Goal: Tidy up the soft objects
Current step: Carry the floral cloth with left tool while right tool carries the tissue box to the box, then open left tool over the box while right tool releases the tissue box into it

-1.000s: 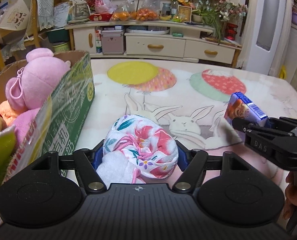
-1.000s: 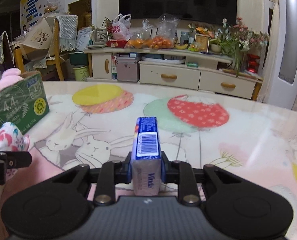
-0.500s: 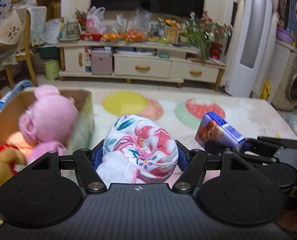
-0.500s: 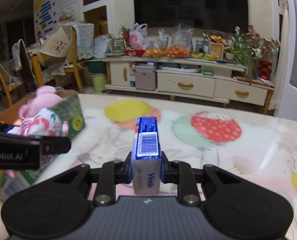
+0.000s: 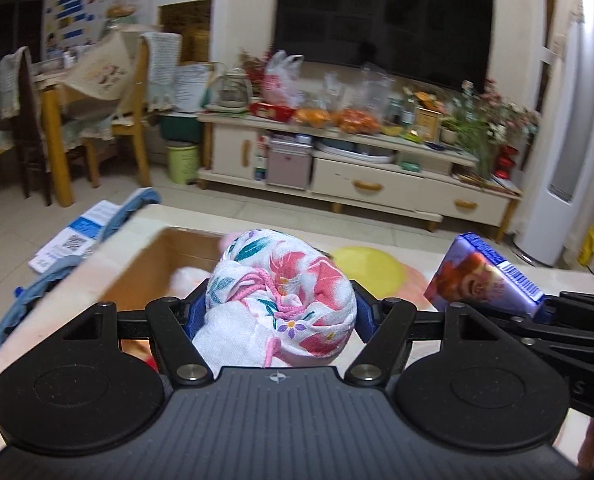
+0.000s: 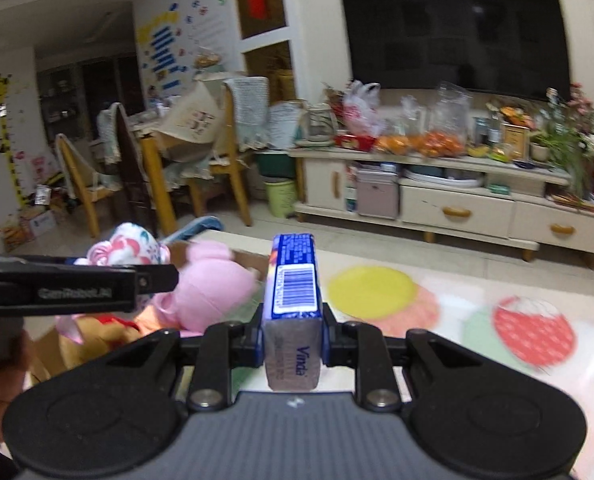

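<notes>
Two grips: the left gripper (image 5: 281,312) has its jaws clamped wide on a floral cloth drawstring pouch (image 5: 283,300); the right gripper (image 6: 293,340) pinches a blue tissue pack (image 6: 295,284), jaws nearly together.

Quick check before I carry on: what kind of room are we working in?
Most likely a home living room: a large wall-mounted TV above a cream media cabinet crowded with bagged fruit and flowers, plus wooden dining chairs at the side.

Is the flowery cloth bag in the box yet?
Not yet. The cloth bag sits squeezed between the left gripper's jaws, above the open box.
</notes>
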Tool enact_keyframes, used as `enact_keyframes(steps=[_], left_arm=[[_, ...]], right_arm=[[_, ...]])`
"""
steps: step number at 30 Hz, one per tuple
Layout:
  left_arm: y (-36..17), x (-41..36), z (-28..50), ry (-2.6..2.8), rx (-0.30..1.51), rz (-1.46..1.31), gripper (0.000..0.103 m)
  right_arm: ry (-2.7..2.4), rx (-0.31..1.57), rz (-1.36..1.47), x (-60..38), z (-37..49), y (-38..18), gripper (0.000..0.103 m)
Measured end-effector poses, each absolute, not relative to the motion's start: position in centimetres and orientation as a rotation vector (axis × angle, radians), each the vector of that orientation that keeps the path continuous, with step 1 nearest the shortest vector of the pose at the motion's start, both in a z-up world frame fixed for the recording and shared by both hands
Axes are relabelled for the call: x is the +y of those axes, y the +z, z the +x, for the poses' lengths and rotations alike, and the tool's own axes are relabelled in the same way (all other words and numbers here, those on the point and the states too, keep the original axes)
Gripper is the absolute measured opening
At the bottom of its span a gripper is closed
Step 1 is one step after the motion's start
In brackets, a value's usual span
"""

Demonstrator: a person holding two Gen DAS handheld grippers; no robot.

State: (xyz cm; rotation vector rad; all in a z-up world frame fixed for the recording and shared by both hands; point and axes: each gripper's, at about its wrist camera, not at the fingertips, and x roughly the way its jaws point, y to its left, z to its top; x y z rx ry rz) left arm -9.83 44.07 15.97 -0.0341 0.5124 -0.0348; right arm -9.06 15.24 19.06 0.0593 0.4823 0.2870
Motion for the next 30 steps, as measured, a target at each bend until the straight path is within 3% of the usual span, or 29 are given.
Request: enact_keyframes(steps=[30], left_arm=[[15.7, 46.4, -7.6, 0.136, 0.62, -0.052, 0.085]], right_arm=[[0.437, 0.596, 0.011, 24.9, -3.0, 15.8, 0.022]])
